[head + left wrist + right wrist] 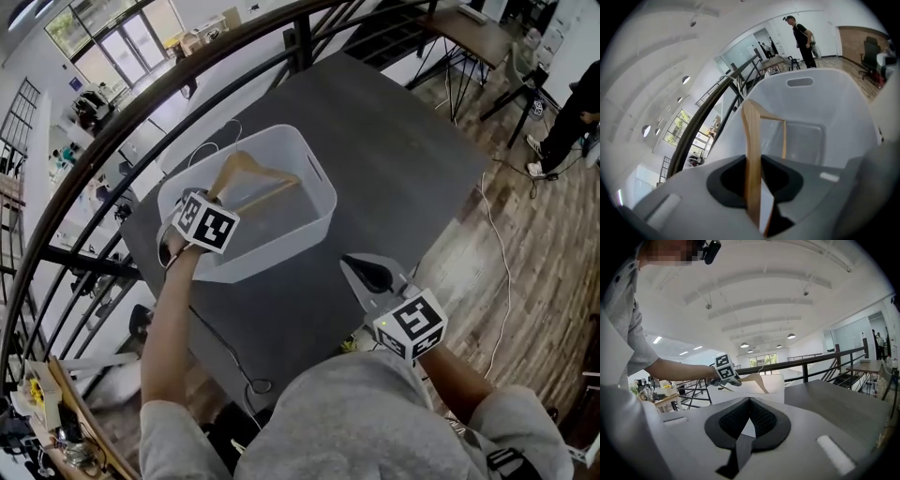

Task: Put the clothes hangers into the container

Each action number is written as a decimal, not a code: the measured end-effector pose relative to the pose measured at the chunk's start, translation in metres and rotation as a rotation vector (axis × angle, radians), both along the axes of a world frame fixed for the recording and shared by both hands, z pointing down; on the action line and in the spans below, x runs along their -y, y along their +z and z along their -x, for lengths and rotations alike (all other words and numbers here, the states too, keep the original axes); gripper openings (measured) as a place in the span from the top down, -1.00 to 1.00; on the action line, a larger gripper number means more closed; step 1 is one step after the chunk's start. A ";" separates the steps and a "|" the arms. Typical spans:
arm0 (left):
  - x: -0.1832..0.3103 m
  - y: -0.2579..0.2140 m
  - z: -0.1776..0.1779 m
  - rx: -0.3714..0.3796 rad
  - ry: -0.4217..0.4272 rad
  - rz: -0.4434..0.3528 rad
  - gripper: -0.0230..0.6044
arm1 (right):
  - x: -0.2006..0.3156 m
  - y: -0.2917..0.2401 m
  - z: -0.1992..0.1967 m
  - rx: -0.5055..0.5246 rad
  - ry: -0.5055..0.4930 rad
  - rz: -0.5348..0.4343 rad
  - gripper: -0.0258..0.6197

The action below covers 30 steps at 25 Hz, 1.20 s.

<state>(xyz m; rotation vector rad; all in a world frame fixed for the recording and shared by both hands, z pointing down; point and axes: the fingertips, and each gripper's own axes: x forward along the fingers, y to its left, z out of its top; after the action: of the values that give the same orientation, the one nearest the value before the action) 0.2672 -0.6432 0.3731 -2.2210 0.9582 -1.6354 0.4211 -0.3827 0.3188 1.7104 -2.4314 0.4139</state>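
A white plastic container (314, 225) stands on the dark grey table (403, 159), left of middle in the head view. A wooden clothes hanger (246, 173) slants down into it, its metal hook over the far rim. My left gripper (217, 195) is shut on one wooden arm of the hanger (751, 140), just above the container's near rim, and the container's inner wall (825, 93) fills the left gripper view. My right gripper (373, 275) hovers over the table's near edge, shut and empty (749, 404). It looks towards the container (780, 383) and the hanger (757, 378).
A dark curved railing (141, 122) runs behind the table on the left. A thin cable (230, 361) hangs off the table's near edge. A person (572, 108) stands on the wooden floor at the far right, near a desk (483, 33).
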 end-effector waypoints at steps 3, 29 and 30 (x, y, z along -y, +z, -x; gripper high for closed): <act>0.011 0.002 0.004 0.038 -0.008 -0.041 0.65 | 0.000 0.000 0.000 -0.004 0.001 0.001 0.92; -0.136 -0.151 0.032 -0.857 -0.119 -0.354 0.88 | -0.007 -0.012 -0.005 -0.001 -0.029 -0.031 0.92; -0.154 -0.146 0.029 -0.930 -0.140 -0.306 0.89 | -0.007 -0.012 -0.003 0.003 -0.033 -0.033 0.92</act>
<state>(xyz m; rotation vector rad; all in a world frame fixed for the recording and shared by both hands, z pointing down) 0.2381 -0.4897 0.2268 -2.7071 1.4505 -0.3468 0.4241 -0.3753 0.3064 1.6807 -2.4785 0.3742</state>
